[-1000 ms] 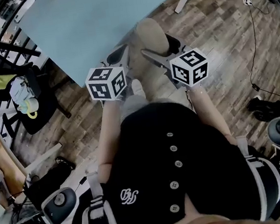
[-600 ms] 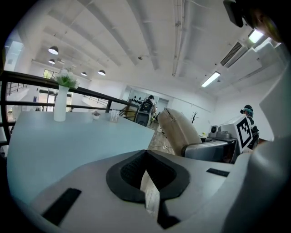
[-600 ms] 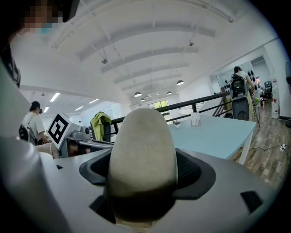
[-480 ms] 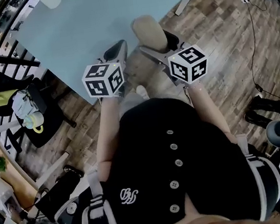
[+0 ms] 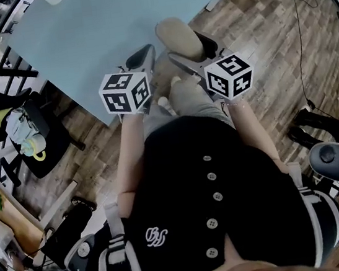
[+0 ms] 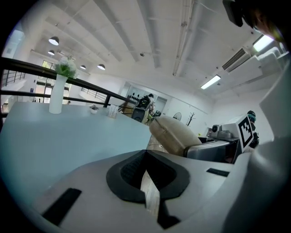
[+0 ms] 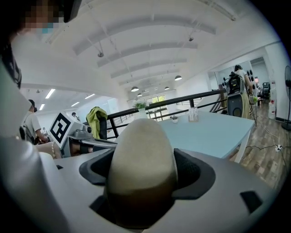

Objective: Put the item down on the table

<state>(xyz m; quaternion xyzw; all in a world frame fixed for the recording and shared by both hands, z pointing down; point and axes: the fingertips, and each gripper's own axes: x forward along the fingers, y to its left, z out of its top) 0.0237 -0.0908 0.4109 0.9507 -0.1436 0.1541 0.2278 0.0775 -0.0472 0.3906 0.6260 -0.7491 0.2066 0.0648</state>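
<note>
Right gripper view | right claw (image 7: 144, 179) grips beige item (image 7: 142, 150) | left claw (image 6: 149, 184) closed

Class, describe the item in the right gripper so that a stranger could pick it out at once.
Find the big pale blue table; by its near corner is the right gripper. Its jaws clamp a smooth, beige, egg-shaped item, the only rounded thing there. The left gripper beside it is shut on nothing.
</note>
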